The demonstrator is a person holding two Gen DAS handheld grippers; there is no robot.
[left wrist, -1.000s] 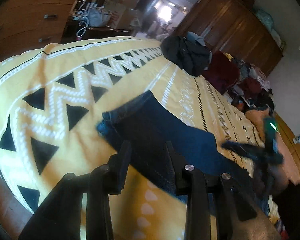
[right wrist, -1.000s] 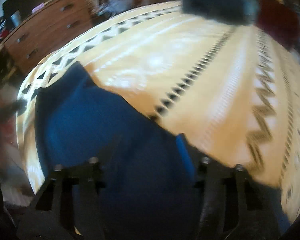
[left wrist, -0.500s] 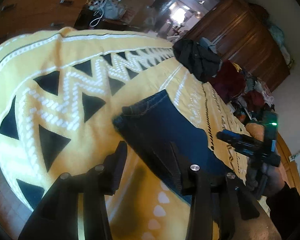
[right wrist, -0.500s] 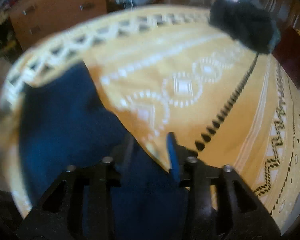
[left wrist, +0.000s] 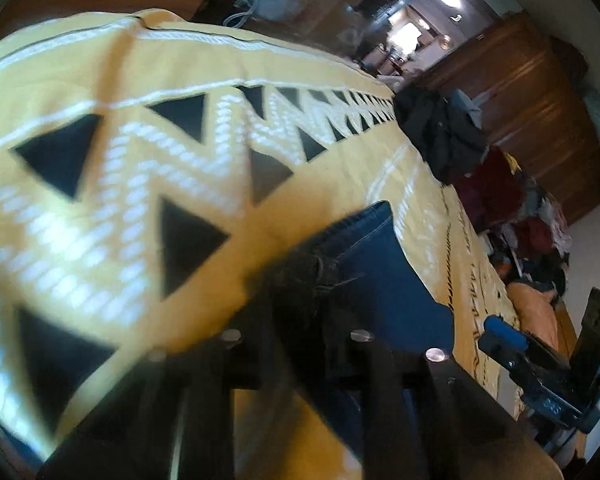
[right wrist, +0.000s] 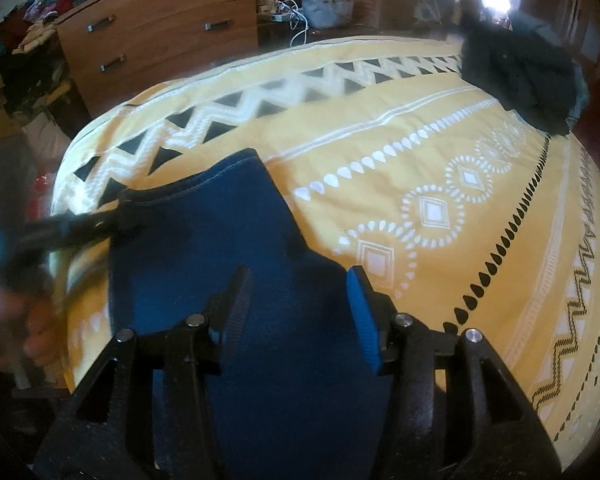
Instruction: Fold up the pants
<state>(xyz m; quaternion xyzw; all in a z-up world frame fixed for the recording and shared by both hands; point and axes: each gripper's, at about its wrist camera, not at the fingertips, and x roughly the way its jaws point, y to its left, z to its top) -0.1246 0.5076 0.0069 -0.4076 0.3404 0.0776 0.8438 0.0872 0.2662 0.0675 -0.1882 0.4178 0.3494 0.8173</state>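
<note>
You will find no legible text, label, brand or number anywhere in either wrist view at this moment.

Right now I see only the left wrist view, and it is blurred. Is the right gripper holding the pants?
Observer: No. The right gripper is open. Its fingers stand wide apart above the pants, with no cloth pinched between them.
Operator: And where does my left gripper meet the cloth?
Observer: The left gripper reaches the hem corner on the left side of the pants. The right wrist view is too blurred there to tell whether it pinches.
</note>
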